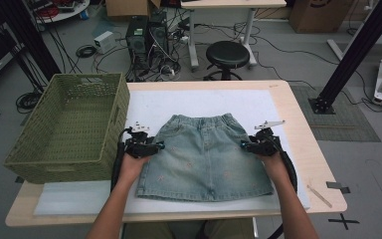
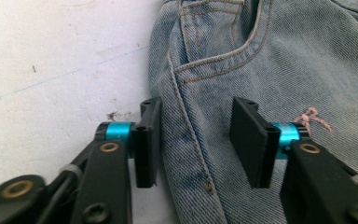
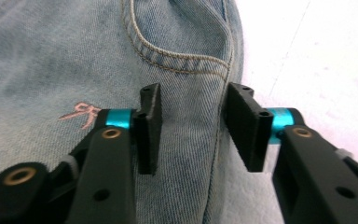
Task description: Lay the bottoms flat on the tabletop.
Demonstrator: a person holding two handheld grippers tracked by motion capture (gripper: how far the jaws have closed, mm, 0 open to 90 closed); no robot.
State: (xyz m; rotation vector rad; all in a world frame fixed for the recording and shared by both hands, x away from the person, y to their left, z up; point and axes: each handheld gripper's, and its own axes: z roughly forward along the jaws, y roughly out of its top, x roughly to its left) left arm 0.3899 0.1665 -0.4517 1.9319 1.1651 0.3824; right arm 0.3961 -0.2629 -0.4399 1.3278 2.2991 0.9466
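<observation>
Forearms come in from the bottom of the high view, each hand carrying a gripper to one side of a denim skirt lying flat on the white-covered worktop. Left gripper has its jaws apart, straddling the skirt's side seam below the pocket. Right gripper likewise stands apart over the opposite side seam. Beside the left hand sits a green woven basket.

Faded light-blue denim skirt with tan stitching and tiny pink embroidered bows, olive-green woven plastic basket, white table mat.
</observation>
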